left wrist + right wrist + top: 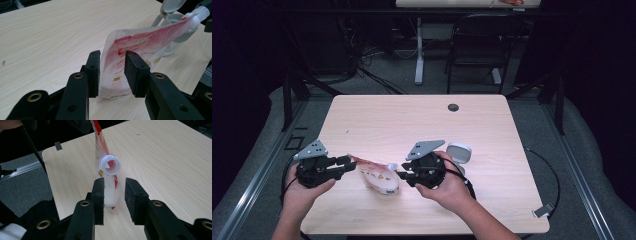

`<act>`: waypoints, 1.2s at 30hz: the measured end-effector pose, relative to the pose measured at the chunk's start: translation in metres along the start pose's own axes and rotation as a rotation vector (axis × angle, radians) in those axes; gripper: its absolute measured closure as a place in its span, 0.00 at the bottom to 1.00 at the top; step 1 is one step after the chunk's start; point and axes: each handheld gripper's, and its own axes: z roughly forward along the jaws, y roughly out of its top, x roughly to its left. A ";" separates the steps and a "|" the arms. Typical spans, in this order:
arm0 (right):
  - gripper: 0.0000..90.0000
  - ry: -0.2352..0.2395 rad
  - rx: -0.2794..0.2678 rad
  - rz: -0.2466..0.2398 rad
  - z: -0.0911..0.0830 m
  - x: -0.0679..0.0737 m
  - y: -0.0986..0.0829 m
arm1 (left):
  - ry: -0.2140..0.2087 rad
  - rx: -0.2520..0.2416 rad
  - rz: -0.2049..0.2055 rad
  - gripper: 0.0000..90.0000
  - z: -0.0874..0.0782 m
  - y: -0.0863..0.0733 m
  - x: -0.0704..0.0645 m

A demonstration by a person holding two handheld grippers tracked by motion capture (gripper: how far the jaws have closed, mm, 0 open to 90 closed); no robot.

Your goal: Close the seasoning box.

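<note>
You are holding the left hand-held gripper [111,75] with its jaws apart around the bottom edge of the red-and-white spouted pouch [379,177], which is lying near the front of the desk [412,120], while the right hand-held gripper [114,195] is standing with its jaws apart on either side of the pouch's neck, just below the open white spout [110,165]. The pouch is looking light, soft and slippery, so you are likely better off gripping the stiff spout collar and the sealed bottom seam; farther off, a white flip-lid container [459,152] is sitting beside your right hand
</note>
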 end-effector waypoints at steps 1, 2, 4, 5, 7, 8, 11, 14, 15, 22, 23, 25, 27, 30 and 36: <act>0.76 -0.002 0.004 -0.003 0.001 0.000 0.000 | 0.001 -0.001 -0.001 0.74 0.000 0.000 0.000; 0.76 -0.007 0.002 -0.004 0.003 0.000 0.001 | 0.003 0.000 -0.002 0.74 0.000 0.000 0.000; 0.76 -0.002 -0.001 0.005 0.007 0.000 0.001 | 0.003 0.005 -0.002 0.77 0.000 -0.001 0.001; 0.75 0.000 0.002 0.007 0.008 0.000 0.001 | 0.004 0.007 -0.001 0.77 0.001 -0.001 0.001; 0.74 0.001 0.001 0.009 0.012 0.000 0.001 | 0.003 0.007 -0.002 0.78 0.001 -0.001 0.001; 0.72 0.002 0.002 0.008 0.013 0.001 0.001 | 0.001 0.007 -0.001 0.78 0.002 -0.001 0.002; 0.72 0.003 -0.001 0.011 0.017 0.001 0.002 | -0.003 0.003 0.002 0.79 0.003 -0.002 0.003; 0.72 0.008 -0.004 0.014 0.020 0.001 0.003 | -0.007 0.004 0.000 0.82 0.004 -0.003 0.004; 0.72 0.008 -0.007 0.016 0.021 0.002 0.004 | -0.006 0.004 0.003 0.82 0.004 -0.003 0.004; 0.75 0.006 -0.006 0.013 0.027 0.002 0.006 | -0.024 -0.007 -0.010 0.85 0.005 -0.005 0.007; 0.76 0.006 -0.008 0.012 0.028 0.002 0.006 | -0.027 -0.006 -0.011 0.86 0.005 -0.005 0.007; 0.77 0.004 -0.009 0.013 0.028 0.002 0.006 | -0.034 -0.003 -0.012 0.88 0.004 -0.005 0.008; 0.78 -0.005 -0.007 0.009 0.028 0.002 0.007 | -0.034 0.000 -0.015 0.91 0.004 -0.005 0.008; 0.78 -0.002 -0.004 0.007 0.027 0.002 0.007 | -0.025 0.005 -0.007 0.96 0.004 -0.004 0.006; 0.78 0.000 -0.001 0.007 0.025 0.000 0.007 | -0.021 0.008 0.019 1.00 0.005 -0.004 0.005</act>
